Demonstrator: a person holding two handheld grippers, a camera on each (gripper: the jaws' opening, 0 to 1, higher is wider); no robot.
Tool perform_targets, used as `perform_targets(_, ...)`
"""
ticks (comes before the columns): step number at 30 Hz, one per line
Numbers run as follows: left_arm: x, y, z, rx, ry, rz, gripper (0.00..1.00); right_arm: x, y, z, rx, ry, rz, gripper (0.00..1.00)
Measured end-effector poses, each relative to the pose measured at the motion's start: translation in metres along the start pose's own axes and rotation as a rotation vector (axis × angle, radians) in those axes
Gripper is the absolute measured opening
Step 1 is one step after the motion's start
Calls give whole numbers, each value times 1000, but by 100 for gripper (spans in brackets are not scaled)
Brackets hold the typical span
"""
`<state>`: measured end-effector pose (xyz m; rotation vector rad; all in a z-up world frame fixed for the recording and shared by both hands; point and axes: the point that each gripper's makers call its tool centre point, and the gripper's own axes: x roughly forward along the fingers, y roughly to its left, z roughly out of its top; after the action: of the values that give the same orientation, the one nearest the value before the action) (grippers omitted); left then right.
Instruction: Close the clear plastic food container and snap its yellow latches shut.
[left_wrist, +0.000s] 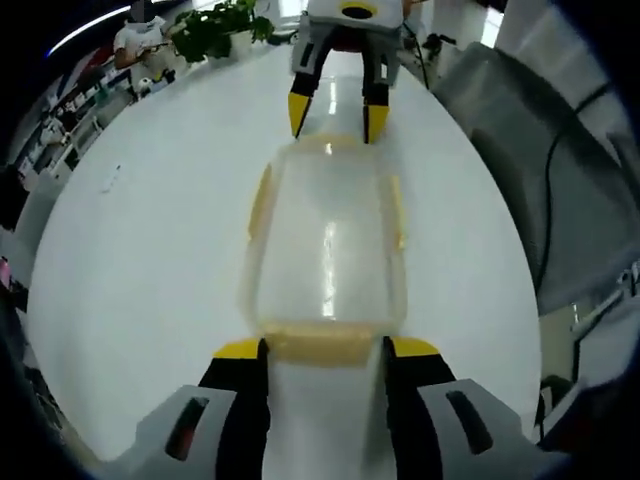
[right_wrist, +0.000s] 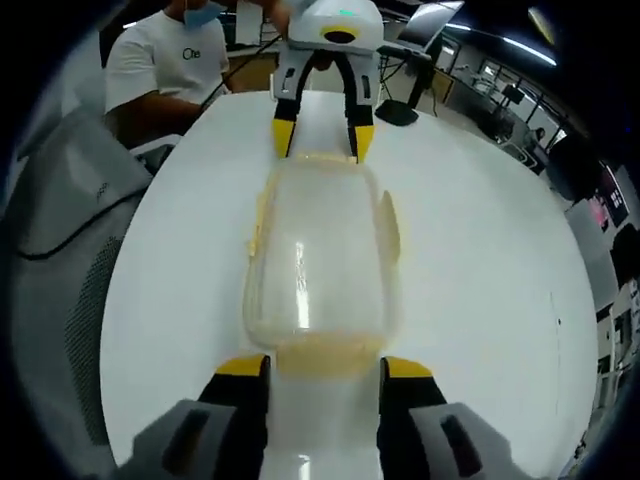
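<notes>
Two grippers: we see them facing each other across the clear container (left_wrist: 325, 255), one at each short end, on a white table (left_wrist: 140, 260).

Left gripper view, own fingers: the left gripper (left_wrist: 325, 350) has its jaws set wide, yellow-tipped, flanking the near end latch (left_wrist: 322, 343); whether the tips touch it we cannot tell.

Left gripper view, container: it lies straight ahead of the fingers, lid down, long axis running directly away from them.

Left gripper view, far end: the right gripper (left_wrist: 333, 118) stands at the opposite short end, fingers spread about as wide as that end.

Left gripper view, side latches: a yellow side latch (left_wrist: 260, 200) shows on each long edge, apparently flared out, not snapped.

Right gripper view, own fingers: the right gripper (right_wrist: 325, 368) is also spread wide, straddling its near end latch (right_wrist: 325, 355).

Right gripper view, container: the container (right_wrist: 320, 265) extends forward between the fingers toward the left gripper (right_wrist: 318, 140) at the far end.

Right gripper view, surroundings: a seated person (right_wrist: 165, 65) is beyond the table.

Governing relation: we judge each arm nearest its own end latch, so each can press the latch directly ahead; the side latches lie crosswise to both.
</notes>
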<state>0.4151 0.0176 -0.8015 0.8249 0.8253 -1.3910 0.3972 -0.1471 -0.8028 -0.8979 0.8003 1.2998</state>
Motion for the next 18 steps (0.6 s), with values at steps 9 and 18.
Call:
perform_targets(9,1,-4,1,27,10,-9,43,3,-3,1,2,8,29,37)
perform_targets(18,0,-4,-1,56,7,-19,37,3,-3,0,-13,-8,63,35)
